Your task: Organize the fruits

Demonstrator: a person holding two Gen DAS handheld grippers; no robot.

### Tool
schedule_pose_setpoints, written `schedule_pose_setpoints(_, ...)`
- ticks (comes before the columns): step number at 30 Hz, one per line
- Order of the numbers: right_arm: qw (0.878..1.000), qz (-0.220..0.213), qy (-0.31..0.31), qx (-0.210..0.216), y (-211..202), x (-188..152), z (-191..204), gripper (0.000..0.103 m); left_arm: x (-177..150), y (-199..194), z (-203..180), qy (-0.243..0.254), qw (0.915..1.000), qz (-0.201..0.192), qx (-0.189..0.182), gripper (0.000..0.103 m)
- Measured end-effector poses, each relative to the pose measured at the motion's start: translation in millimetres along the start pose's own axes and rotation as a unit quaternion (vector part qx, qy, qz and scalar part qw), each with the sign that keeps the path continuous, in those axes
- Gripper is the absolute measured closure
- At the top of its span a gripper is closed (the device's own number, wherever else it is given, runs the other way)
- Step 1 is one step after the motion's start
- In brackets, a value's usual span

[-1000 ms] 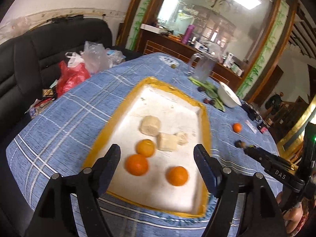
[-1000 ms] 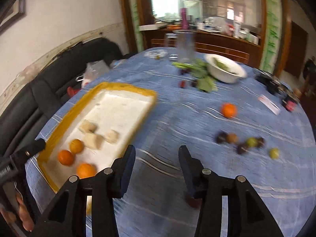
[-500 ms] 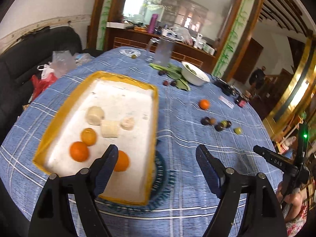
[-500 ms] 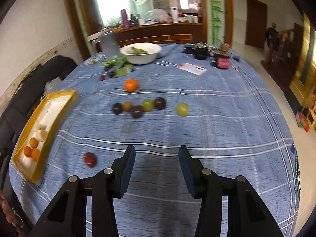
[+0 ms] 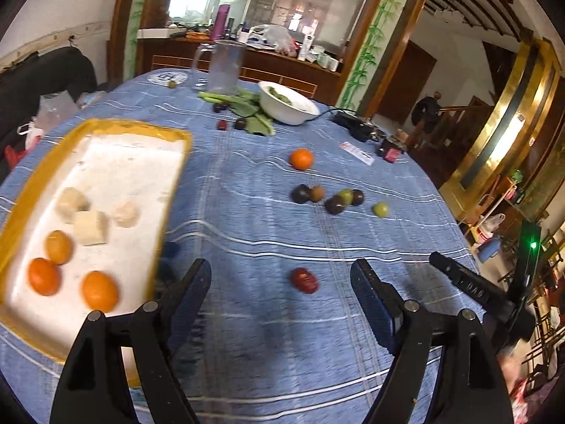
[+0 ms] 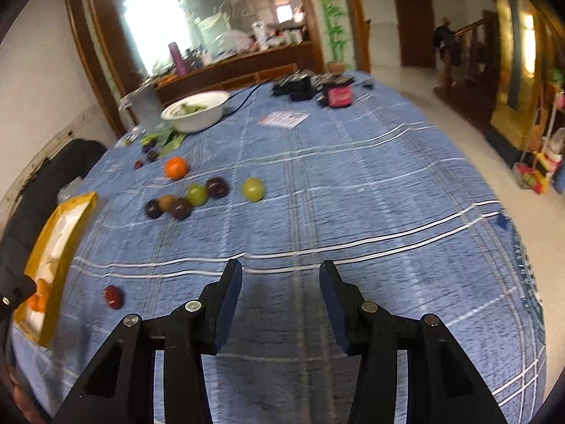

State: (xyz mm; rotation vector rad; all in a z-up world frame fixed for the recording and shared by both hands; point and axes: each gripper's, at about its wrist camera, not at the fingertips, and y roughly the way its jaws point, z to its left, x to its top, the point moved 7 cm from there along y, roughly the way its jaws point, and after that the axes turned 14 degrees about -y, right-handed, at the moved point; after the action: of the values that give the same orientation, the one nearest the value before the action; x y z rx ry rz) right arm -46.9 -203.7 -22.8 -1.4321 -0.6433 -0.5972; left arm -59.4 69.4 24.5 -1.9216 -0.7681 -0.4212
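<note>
Blue checked cloth covers our desk (image 5: 247, 318). Both hand-held grippers, left (image 5: 280, 288) and right (image 6: 280, 291), hang open and empty. Loose fruits lie beside the yellow tray (image 5: 106, 129); the red fruit (image 5: 304, 280) could roll if we nudge it.

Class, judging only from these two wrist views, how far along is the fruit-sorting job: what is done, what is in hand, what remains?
Done: three orange fruits lie in the yellow tray.
In hand: nothing; the left gripper and right gripper are both open and empty.
Left: the red fruit, a loose orange, the dark and green cluster and a lone green fruit sit on the tablecloth.
</note>
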Motion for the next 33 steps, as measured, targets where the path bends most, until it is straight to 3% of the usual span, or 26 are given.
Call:
schedule_pose_setpoints(7,0.995,-0.030,0.084,0.042,-1.7,-1.8,-28.8,0.047,1.5,8.7,-25.4,0.006,0.9998,-0.018,-0.001,0.023)
schedule_pose_setpoints(12,0.994,-0.030,0.085,0.058,-1.3,-1.9,-24.8,0.042,10.9,10.7,-42.3,-0.005,0.9993,-0.037,-0.008,0.023)
schedule_pose_setpoints(26,0.997,-0.021,0.070,0.026,2.8,-2.8,-23.3,0.041,2.9,23.8,-97.1,0.025,0.9977,-0.043,-0.045,0.021)
schedule_pose_setpoints(33,0.997,-0.017,0.071,-0.023,1.8,-2.9,-29.1,0.040,-1.5,34.3,-106.9,0.040,0.9962,-0.021,-0.074,0.019)
